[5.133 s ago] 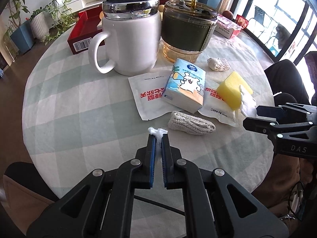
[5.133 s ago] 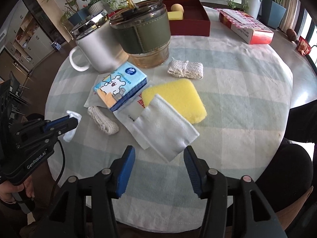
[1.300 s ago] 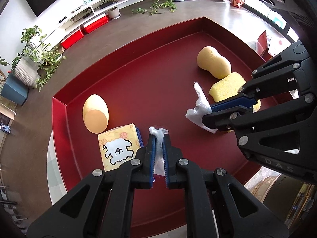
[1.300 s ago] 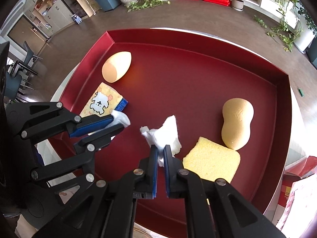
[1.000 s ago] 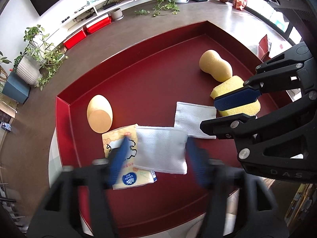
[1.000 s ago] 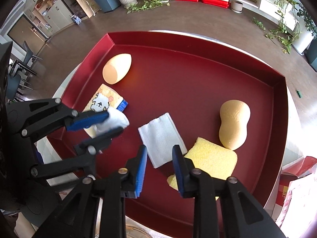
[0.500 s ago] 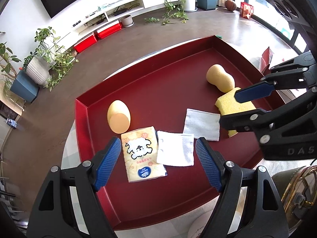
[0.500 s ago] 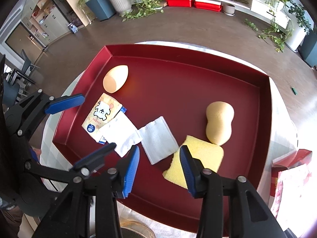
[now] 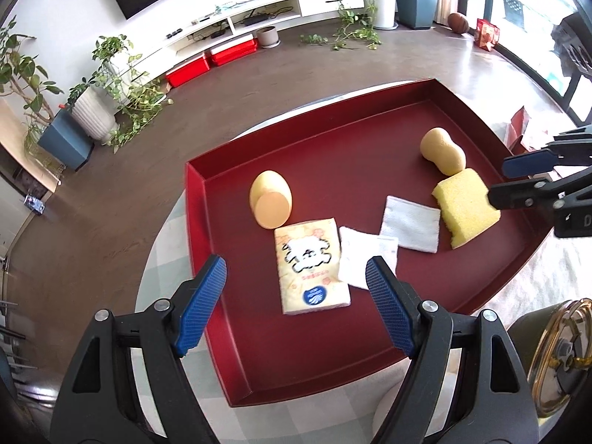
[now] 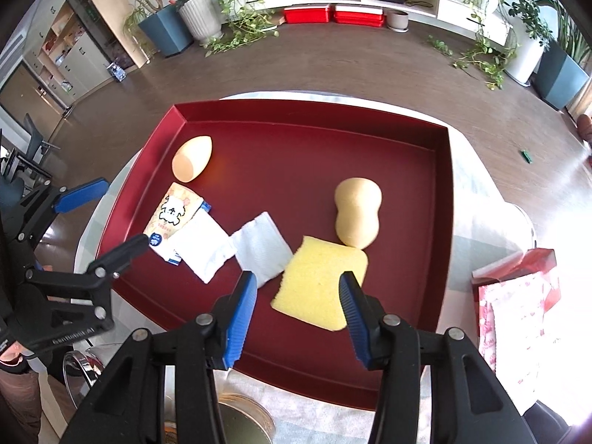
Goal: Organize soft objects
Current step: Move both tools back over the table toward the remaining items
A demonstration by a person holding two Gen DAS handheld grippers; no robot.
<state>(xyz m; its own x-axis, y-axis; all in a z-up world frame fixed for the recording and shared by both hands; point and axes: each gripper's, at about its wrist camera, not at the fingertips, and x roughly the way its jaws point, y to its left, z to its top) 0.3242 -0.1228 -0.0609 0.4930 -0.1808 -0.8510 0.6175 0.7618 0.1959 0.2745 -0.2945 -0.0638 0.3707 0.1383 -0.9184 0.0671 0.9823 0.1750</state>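
A red tray (image 9: pixel 333 137) (image 10: pixel 442 199) holds two white cloth pads (image 9: pixel 364 257) (image 9: pixel 410 218) lying flat, also seen in the right wrist view (image 10: pixel 203 249) (image 10: pixel 262 248). With them are a yellow sponge (image 9: pixel 464 205) (image 10: pixel 320 283), a tissue pack (image 9: pixel 309 266) (image 10: pixel 174 214), an egg-shaped puff (image 9: pixel 270 199) (image 10: pixel 192 162) and a peanut-shaped puff (image 9: pixel 442 150) (image 10: pixel 357 216). My left gripper (image 9: pixel 296 303) is open and empty above the tray's near side. My right gripper (image 10: pixel 298 316) is open and empty above the sponge.
The tray sits on a round table with a pale checked cloth (image 9: pixel 162 251). A glass cup's amber lid (image 9: pixel 558 355) is at the lower right of the left wrist view. A red-and-white box (image 10: pixel 518 296) lies right of the tray. A mug's metal rim (image 10: pixel 83 364) is near the left gripper.
Both grippers, shut on white cloth pads 1.3 s ago, opened and dropped them in the tray. Since then both have risen and pulled back, with wider jaws.
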